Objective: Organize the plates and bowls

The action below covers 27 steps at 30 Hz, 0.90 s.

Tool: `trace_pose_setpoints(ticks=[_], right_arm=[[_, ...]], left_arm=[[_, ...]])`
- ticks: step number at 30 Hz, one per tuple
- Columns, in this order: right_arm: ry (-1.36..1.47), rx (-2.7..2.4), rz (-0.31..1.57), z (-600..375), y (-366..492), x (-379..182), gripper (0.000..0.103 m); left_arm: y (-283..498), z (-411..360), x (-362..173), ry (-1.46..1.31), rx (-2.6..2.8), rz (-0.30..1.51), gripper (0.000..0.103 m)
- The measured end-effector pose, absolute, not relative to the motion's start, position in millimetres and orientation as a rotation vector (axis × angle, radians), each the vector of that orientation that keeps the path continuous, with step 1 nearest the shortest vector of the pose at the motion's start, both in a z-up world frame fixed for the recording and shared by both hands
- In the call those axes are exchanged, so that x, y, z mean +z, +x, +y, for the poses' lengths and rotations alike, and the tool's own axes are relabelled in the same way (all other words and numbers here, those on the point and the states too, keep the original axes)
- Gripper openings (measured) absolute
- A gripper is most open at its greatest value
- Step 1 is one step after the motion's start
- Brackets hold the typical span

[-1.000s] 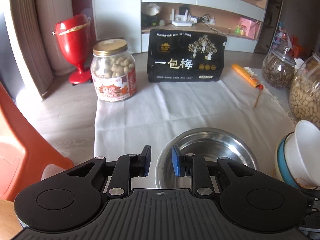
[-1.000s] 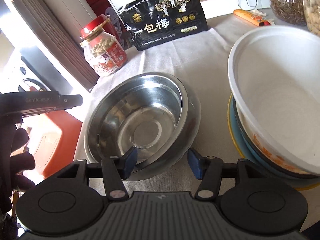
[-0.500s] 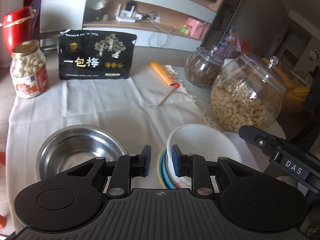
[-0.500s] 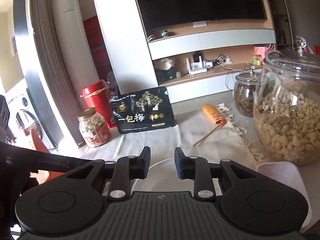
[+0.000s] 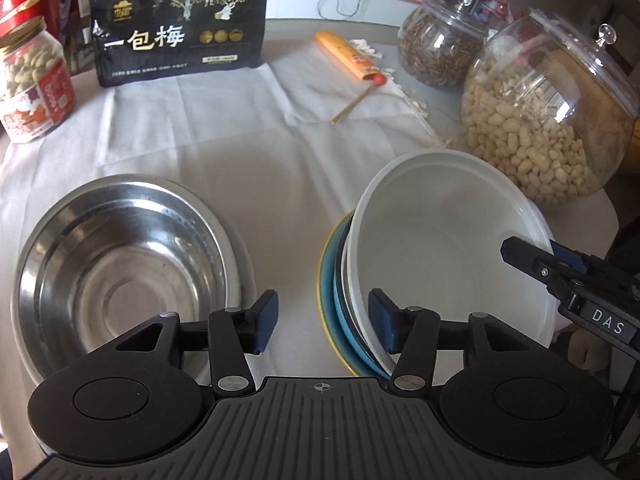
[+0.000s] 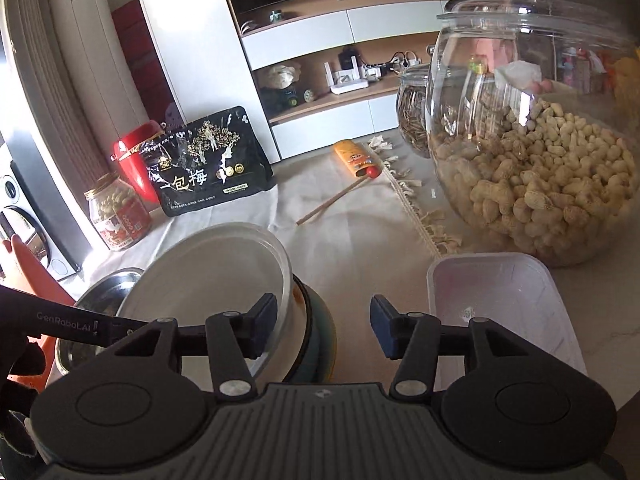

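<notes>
L gripper (image 5: 318,322): jaws opening, wide apart, nothing between pads. Hovers over gap between steel bowl and plate stack; R-side pad near stack rim, contact unclear.
R gripper (image 6: 323,328): jaws opening, empty. L-side pad sits over white bowl's rim, other pad over bare cloth. Its tip also shows at right edge of L wrist view, at bowl's far rim.
Steel bowl (image 5: 120,276): upright, empty, on white cloth (image 5: 248,140), left of stack, close but apart.
White bowl (image 5: 448,256): tilted, resting on top of stack, mouth leaning away from steel bowl.
Stack: blue plate (image 5: 334,300) on yellow-rimmed plate (image 5: 326,320), under white bowl.
Clear plastic tray (image 6: 500,308): right of stack, on table near peanut jar.
Peanut jar (image 5: 548,112): big glass, lidded, behind stack. Seed jar (image 5: 440,48) further back.
Back row: black snack bag (image 5: 180,28) standing, small nut jar (image 5: 32,84) at left.
Misc: orange packet (image 5: 348,56) + thin stick (image 5: 352,106) lying on cloth.
Person: dark-gloved hand (image 6: 16,360) on L gripper handle.
</notes>
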State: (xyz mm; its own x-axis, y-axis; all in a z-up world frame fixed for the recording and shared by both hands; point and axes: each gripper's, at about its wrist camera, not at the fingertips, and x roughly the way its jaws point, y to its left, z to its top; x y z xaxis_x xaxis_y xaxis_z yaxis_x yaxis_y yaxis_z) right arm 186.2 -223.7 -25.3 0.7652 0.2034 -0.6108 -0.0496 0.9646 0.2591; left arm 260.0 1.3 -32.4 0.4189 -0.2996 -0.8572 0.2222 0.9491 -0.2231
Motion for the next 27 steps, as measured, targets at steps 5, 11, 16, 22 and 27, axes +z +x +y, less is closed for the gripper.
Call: trace_pose_setpoints(ticks=[5,11,16,22,27], right_arm=[[0.269,0.121,0.735,-233,200,-38,0.059],[0.325,0.200,0.837,-231,209,-56,0.059],[0.330,0.234,0.876,-225,220,-58,0.059],[0.347,0.273,0.928,-220,236,-59,0.059],[0.339,0.303,0.979,-211,244,-62,0.059]], left_arm=[[262,-9,-46,-0.151,-0.403,1.142,0.055],[268,-21,-62,-0.157,-0.395,1.171,0.057],[269,-21,-64,-0.149,-0.407,1.172,0.061],[269,-19,-63,-0.151,-0.418,1.170,0.057],[266,-14,-50,-0.127,-0.405,1.120,0.055]])
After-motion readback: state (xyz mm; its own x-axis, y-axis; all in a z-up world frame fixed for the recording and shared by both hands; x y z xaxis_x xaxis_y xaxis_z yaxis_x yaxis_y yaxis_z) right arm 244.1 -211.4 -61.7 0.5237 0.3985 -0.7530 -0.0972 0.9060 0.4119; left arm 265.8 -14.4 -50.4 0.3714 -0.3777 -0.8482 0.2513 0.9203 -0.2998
